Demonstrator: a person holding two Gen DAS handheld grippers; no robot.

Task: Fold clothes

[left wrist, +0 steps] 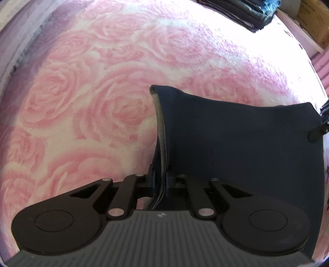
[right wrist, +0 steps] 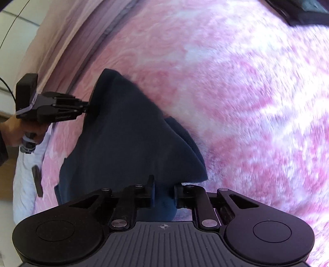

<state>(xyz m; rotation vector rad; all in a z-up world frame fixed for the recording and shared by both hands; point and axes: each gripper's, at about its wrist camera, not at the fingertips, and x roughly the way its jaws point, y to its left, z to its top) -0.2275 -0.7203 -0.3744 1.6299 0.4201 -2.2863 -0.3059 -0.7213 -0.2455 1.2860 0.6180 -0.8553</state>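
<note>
We had both grippers, left (left wrist: pixel 160 182) and right (right wrist: pixel 163 197), clamped on the soft, limp navy garment's (left wrist: pixel 236 139) edge.

Your colour inventory:
- Navy garment (left wrist: pixel 236 139): plain dark blue, no print, with a grey inner edge at its fold, centre of frame.
- Blanket (left wrist: pixel 92 92): pink roses on cream-white, filling the frame.
- Left gripper (left wrist: pixel 160 180) and right gripper (right wrist: pixel 163 196): black linkages, grey ribbed bodies, silver pins.
- Folded pile (left wrist: pixel 246 14), upper right: dark grey with a teal patch.
- Box (left wrist: pixel 314 22), upper right: tan cardboard.
</note>
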